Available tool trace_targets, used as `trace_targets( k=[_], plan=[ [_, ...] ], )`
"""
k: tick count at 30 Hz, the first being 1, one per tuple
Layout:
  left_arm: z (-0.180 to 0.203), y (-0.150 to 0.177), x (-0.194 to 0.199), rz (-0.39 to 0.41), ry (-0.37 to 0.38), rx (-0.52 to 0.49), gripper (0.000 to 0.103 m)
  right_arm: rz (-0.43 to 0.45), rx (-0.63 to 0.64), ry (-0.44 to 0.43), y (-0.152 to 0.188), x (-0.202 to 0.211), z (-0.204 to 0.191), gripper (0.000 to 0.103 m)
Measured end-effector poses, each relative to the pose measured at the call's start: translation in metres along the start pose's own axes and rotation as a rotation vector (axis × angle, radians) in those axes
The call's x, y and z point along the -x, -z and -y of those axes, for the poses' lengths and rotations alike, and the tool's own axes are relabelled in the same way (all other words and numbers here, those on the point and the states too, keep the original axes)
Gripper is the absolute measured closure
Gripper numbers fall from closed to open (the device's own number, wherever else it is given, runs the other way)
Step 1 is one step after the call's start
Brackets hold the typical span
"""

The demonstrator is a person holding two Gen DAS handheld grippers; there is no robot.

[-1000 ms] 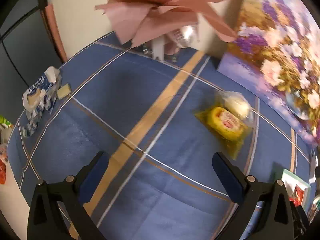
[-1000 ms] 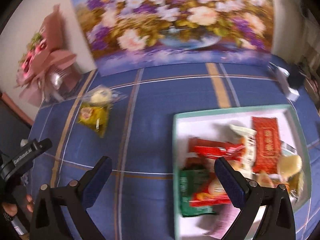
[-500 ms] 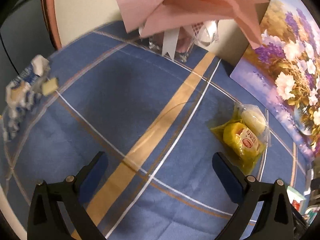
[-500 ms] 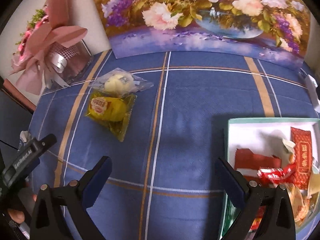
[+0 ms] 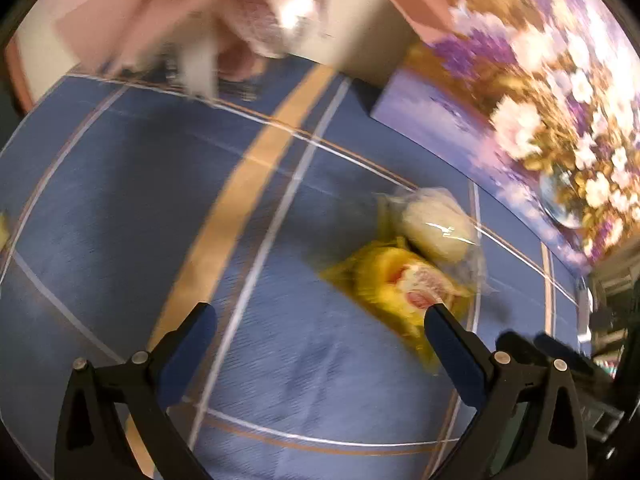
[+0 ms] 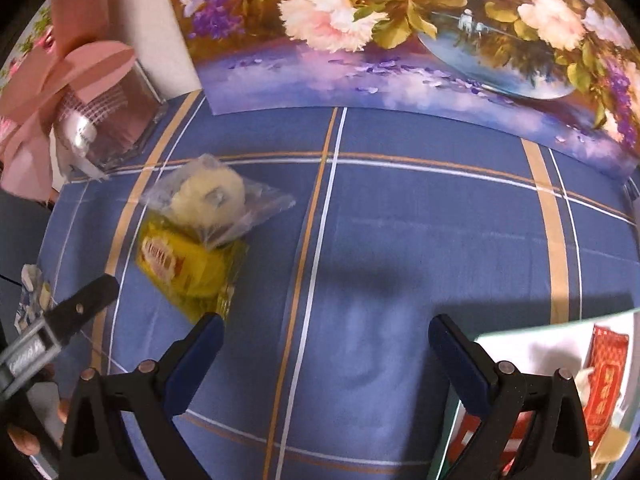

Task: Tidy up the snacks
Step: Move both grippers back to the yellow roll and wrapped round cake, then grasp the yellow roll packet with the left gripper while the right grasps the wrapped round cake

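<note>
A yellow snack packet (image 5: 394, 280) (image 6: 188, 270) lies on the blue plaid tablecloth with a clear bag holding a pale round bun (image 5: 434, 226) (image 6: 208, 198) partly over its far end. My left gripper (image 5: 320, 320) is open and empty; its right fingertip is at the yellow packet's near edge. My right gripper (image 6: 324, 330) is open and empty over bare cloth, its left fingertip just right of the yellow packet. The left gripper's body shows at the left edge of the right wrist view (image 6: 60, 320). A white tray (image 6: 532, 340) with red snack packets (image 6: 606, 368) sits at the right.
A pink bouquet in a clear box (image 6: 100, 112) (image 5: 224, 20) stands at the back left. A flower painting (image 6: 400, 40) (image 5: 540, 92) leans along the back. A small blue-white packet (image 6: 30, 296) lies at the table's left edge.
Both grippers have moved toward the yellow packet and the bun bag, which now look larger and closer. The tray has slid toward the right edge of the right wrist view.
</note>
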State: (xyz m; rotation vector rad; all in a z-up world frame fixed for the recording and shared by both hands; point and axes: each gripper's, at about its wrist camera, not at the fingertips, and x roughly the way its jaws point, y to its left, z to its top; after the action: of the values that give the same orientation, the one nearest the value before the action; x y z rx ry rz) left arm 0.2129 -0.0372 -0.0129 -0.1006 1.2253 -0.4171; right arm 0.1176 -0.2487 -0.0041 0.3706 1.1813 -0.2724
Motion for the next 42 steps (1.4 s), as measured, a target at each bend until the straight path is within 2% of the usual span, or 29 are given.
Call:
trace_targets(
  k=[3,7,9,16,19,24,29,34,42],
  plan=[
    [0.009,-0.006,-0.012,-0.040,0.009,0.023,0.000,0.000,-0.006,-0.011,-0.013,-0.002,0.008,0.000],
    [0.018,-0.010,-0.029,-0.088,0.090,0.106,0.000,0.012,0.009,0.036,-0.024,-0.002,0.017,0.000],
    [0.024,-0.011,-0.038,-0.104,0.103,0.130,0.000,0.016,0.014,0.041,-0.025,-0.002,0.020,0.000],
    [0.044,-0.011,-0.051,-0.093,0.033,0.145,0.001,0.014,0.026,0.050,-0.025,-0.003,0.030,0.000],
    [0.046,-0.009,-0.050,-0.093,0.006,0.126,0.009,0.009,0.036,0.052,-0.025,-0.005,0.032,0.000],
    [0.040,-0.009,-0.046,-0.083,0.013,0.116,0.023,0.010,0.048,0.049,-0.028,-0.003,0.030,0.000],
    [0.032,-0.013,-0.043,-0.081,0.029,0.111,0.034,0.012,0.067,0.043,-0.034,-0.003,0.021,0.000],
    [0.012,-0.017,-0.041,-0.077,0.048,0.125,0.037,0.028,0.107,0.012,-0.043,-0.001,-0.001,0.000],
    [-0.025,-0.028,-0.035,-0.070,0.031,0.148,0.038,0.022,0.207,-0.033,-0.057,-0.015,-0.057,0.000]
  ],
)
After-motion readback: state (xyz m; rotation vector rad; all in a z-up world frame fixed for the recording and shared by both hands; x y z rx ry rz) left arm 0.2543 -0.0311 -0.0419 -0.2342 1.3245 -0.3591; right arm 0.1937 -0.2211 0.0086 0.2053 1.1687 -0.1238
